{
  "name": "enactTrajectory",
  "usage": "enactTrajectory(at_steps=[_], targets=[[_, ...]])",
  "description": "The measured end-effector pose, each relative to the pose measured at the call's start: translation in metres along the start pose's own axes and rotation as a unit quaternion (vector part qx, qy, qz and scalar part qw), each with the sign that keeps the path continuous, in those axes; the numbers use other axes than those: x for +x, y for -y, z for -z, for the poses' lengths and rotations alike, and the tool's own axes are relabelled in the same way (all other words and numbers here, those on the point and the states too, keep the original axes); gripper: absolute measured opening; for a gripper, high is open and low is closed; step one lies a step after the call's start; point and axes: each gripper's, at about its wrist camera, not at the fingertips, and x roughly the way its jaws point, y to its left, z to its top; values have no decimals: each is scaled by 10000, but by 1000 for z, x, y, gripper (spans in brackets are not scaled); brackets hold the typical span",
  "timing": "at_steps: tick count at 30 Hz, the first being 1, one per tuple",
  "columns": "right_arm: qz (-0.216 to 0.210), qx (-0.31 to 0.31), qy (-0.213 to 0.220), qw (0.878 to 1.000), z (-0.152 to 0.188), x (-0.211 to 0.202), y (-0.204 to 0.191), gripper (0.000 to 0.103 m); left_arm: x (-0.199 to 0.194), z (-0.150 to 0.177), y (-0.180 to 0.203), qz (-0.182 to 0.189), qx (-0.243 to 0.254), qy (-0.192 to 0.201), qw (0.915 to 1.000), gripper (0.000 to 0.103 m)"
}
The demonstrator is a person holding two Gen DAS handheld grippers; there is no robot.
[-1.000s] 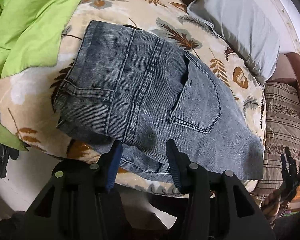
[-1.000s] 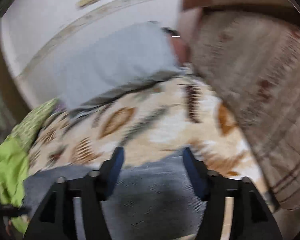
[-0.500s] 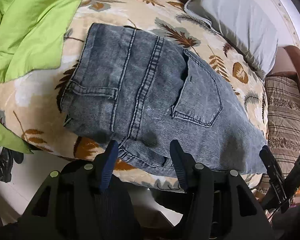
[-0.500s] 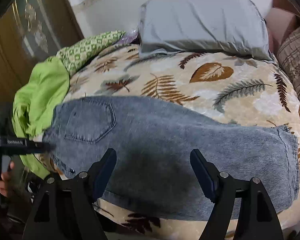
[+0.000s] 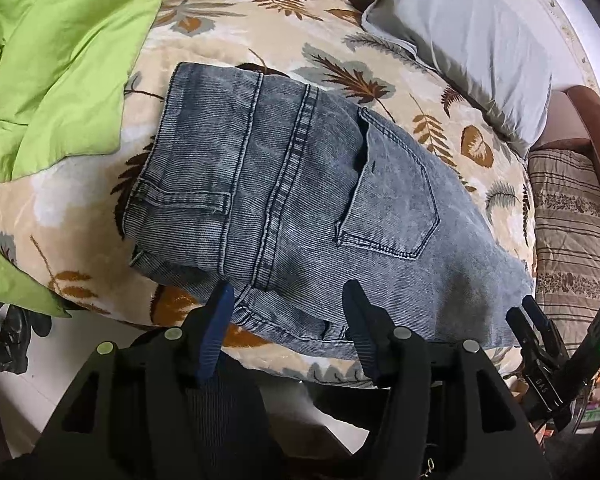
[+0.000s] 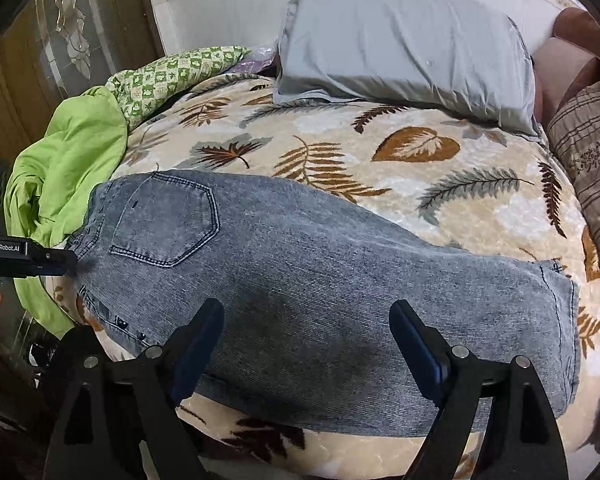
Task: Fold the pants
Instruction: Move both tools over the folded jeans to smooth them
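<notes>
Grey-blue denim pants (image 5: 300, 200) lie folded lengthwise on a leaf-print bedspread (image 5: 236, 20), back pocket (image 5: 392, 208) up. My left gripper (image 5: 288, 296) hovers over the waist end at the bed's near edge. Its jaws are opening and the pads press on nothing. In the right wrist view the pants (image 6: 300, 248) run from the waist at the left to the hem (image 6: 560, 312) at the right. My right gripper (image 6: 306, 312) stands above the middle of the leg, jaws opening wide with only denim beneath. Each gripper shows at the edge of the other's view.
A lime-green sheet (image 5: 60, 60) is bunched to the left of the pants. A grey pillow (image 6: 408, 52) lies at the head of the bed, a striped brown cushion (image 6: 592, 152) on the right. A wooden door with patterned glass (image 6: 68, 48) stands at the left.
The right wrist view swung from a blurred look at the pillow and cushion down onto the pants. The right jaws widened clearly, the left jaws a little. The right gripper entered the left view.
</notes>
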Motion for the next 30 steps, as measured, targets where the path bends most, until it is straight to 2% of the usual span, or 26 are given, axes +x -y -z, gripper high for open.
enactTrajectory(at_steps=[14,22,24,28,30], targets=[[-45,-136,-242,9996,3,2,-20,89,-9,-4,-14,140,-27,94,9999,60],[-177,-413,-401,9982,7,3,-50,89,-12,-9,-31,143,-78,142,9998,61],[-265,-481,-443,9975,8,3,-57,89,-14,-10,-35,105,-65,185,9998,61],[-911,-363,-651,9931,6,5,-71,89,-22,-16,-42,-56,104,381,9992,61],[-1067,-290,-700,9914,6,6,-78,89,-25,-21,-50,-42,150,461,9988,64]])
